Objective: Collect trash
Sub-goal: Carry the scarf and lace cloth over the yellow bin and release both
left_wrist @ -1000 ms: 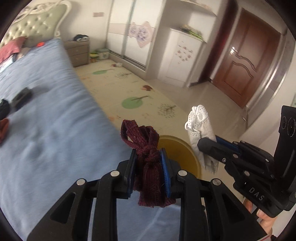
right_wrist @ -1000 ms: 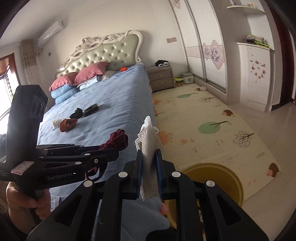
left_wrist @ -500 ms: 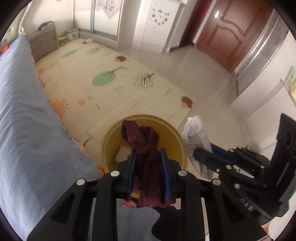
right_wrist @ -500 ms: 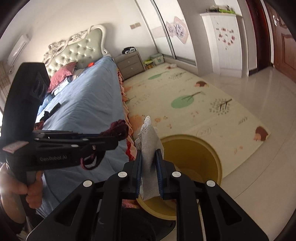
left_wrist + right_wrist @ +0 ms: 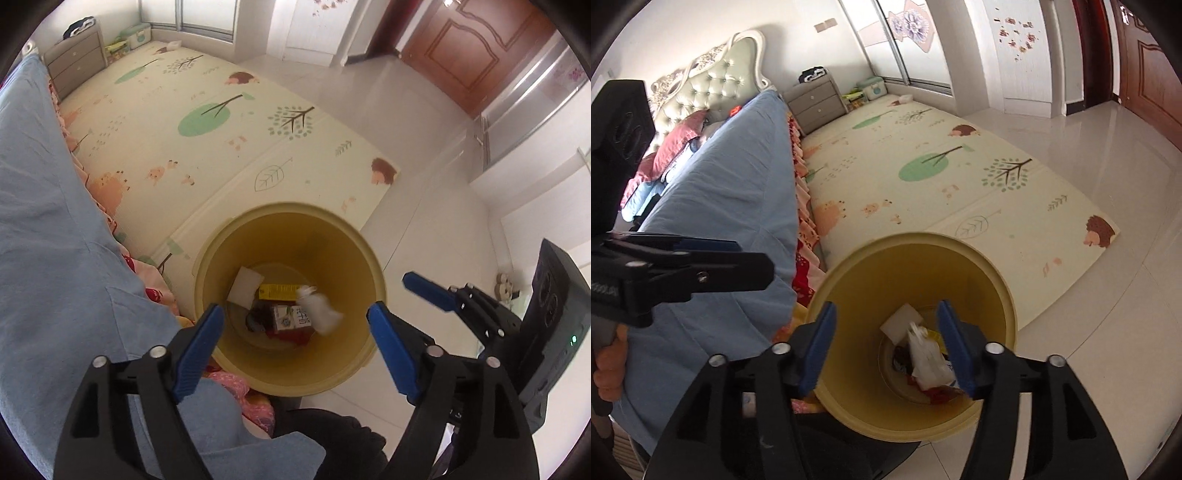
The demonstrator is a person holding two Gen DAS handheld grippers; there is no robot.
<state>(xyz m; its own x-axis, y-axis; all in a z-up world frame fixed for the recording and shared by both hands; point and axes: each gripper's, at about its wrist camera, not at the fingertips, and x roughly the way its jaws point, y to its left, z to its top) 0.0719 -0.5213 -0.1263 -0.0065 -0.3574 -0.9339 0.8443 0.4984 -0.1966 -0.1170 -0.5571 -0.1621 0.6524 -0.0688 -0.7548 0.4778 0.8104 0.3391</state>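
Observation:
A yellow trash bin [image 5: 291, 225] stands on the floor by the bed; it also shows in the right wrist view [image 5: 1004, 291]. My left gripper [image 5: 295, 328] is open and empty above the bin's mouth. My right gripper [image 5: 886, 328] is open and empty above the bin too, and shows at the right of the left wrist view [image 5: 424, 288]. A white perforated cloth [image 5: 319, 306] is blurred inside the bin, also in the right wrist view [image 5: 925, 356]. Below it lie a dark red fabric [image 5: 291, 334], a white card [image 5: 244, 286], a yellow box [image 5: 279, 291] and a small carton [image 5: 291, 317].
The blue bed [image 5: 44, 236] runs along the left, with pillows [image 5: 679, 129] at its head. A patterned play mat [image 5: 207, 122] covers the floor beyond the bin. A grey nightstand [image 5: 816, 99], wardrobe doors and a brown door [image 5: 469, 48] stand farther off.
Both grippers swung from over the bed to above the bin and opened. The dark red fabric and the white cloth left the jaws and are now inside the bin.

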